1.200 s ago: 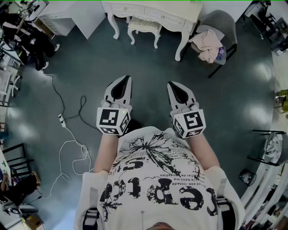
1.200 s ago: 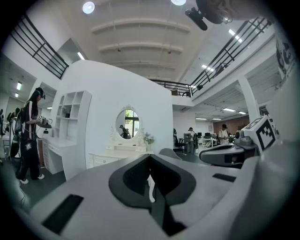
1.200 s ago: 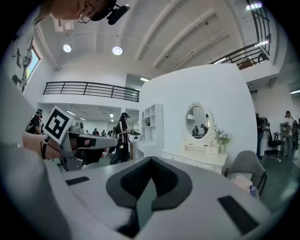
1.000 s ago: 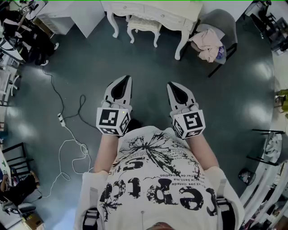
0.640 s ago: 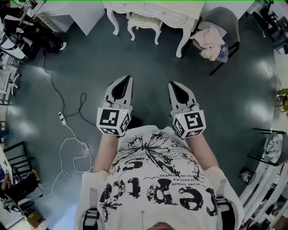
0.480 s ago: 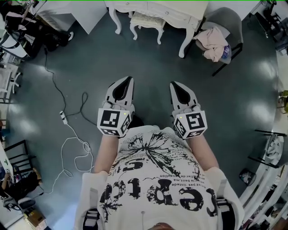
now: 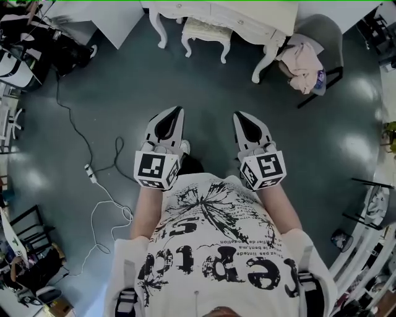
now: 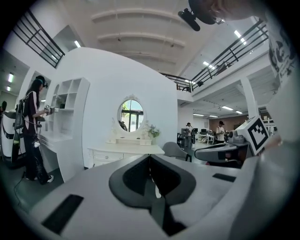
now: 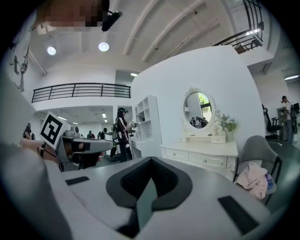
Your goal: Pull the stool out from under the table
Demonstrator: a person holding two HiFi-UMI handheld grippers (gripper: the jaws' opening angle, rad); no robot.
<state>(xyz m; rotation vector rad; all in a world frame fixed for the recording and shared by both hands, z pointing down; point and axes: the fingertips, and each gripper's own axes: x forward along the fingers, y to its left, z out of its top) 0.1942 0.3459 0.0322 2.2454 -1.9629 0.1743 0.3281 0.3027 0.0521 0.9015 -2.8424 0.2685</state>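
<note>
Floor [image 7: 124, 93]: dark grey, glossy, glare patches. White table [image 7: 247, 13] at 12 o'clock, its top cut off by the frame edge. Stool [image 7: 207, 30] sits tucked between the table legs, seat partly under. Grey chair [image 7: 322, 28] with pink cloth [image 7: 301, 59] at 1 o'clock. Cable [image 7: 91, 173] on the floor at 9. Left gripper [image 7: 178, 110] and right gripper [image 7: 237, 115] are both clenched and empty, well apart from the stool. In both gripper views the gripper bodies block the low area, so the stool is hard to make out.

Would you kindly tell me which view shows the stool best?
The head view: the stool shows from above, seat and legs, tucked partly under the dressing table. Both gripper views show that table, but the left hand-held gripper and the right hand-held gripper block the stool.
</note>
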